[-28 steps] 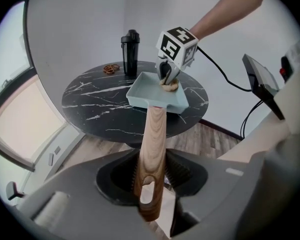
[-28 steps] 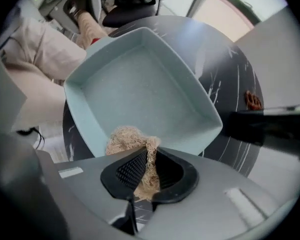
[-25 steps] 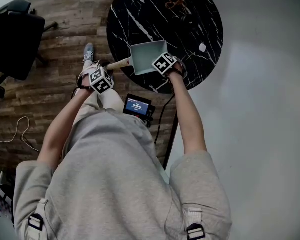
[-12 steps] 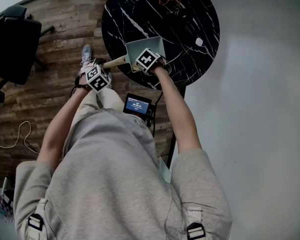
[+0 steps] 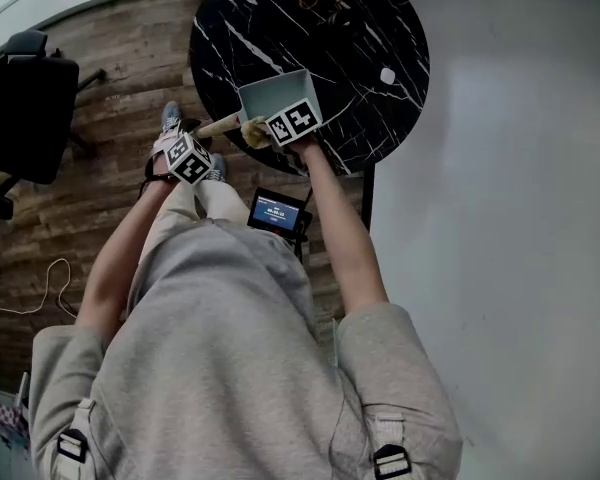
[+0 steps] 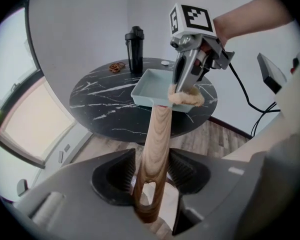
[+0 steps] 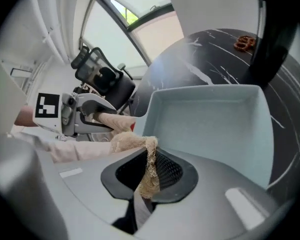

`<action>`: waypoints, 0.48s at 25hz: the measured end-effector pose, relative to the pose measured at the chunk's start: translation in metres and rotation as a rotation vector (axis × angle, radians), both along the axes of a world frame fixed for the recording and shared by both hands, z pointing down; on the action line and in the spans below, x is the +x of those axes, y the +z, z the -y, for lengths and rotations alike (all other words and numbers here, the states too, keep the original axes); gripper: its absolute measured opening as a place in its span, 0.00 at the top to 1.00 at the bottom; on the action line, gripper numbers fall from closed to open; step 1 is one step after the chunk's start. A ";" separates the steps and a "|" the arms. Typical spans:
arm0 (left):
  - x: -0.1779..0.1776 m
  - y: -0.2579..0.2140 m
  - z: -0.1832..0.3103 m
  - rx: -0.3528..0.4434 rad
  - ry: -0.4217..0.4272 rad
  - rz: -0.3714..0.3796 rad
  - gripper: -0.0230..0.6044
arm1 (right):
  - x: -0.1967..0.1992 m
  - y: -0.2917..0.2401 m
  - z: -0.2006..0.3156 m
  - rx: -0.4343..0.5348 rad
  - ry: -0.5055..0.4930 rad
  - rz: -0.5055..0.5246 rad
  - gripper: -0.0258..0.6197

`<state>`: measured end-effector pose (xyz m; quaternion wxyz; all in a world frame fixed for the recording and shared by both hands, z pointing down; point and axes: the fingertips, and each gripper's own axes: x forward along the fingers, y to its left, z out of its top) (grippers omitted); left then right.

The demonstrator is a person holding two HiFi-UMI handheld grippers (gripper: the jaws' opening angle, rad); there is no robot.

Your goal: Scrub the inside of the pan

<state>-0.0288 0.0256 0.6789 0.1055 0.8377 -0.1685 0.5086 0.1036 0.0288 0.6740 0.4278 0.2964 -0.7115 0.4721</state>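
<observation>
Over on the left, the left gripper (image 5: 204, 135) has the pan's wooden handle (image 5: 220, 125) between its pads. Those jaws have just been opening and now stand wide, loose around the wood rather than clamped on it. The handle juts out past the table's edge, above the plank floor (image 5: 130, 58). Next comes the pale blue pan (image 5: 270, 95), sitting flat on the black marble table (image 5: 380, 28) close to the near edge, its inside bare. At the near rim, just right of the handle joint, there's the tan scrubber (image 6: 187, 98), pinched in the narrow jaws of the right gripper (image 6: 181, 88), which points steeply down. Farther back a black bottle (image 6: 134, 49) stands upright.
</observation>
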 end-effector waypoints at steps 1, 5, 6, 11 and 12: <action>0.001 -0.004 0.001 0.017 0.009 -0.003 0.65 | 0.000 -0.006 -0.002 0.016 0.031 0.037 0.88; 0.011 -0.035 -0.002 0.095 0.043 -0.050 0.64 | 0.007 -0.038 -0.010 0.118 0.161 0.183 0.88; 0.012 -0.044 -0.004 0.116 0.045 -0.058 0.64 | 0.011 -0.047 -0.011 0.152 0.198 0.214 0.88; 0.021 -0.097 -0.023 0.209 0.021 -0.158 0.66 | 0.022 -0.112 -0.024 0.369 0.361 0.353 0.88; 0.025 -0.110 -0.026 0.226 0.011 -0.194 0.67 | 0.025 -0.128 -0.027 0.427 0.377 0.353 0.88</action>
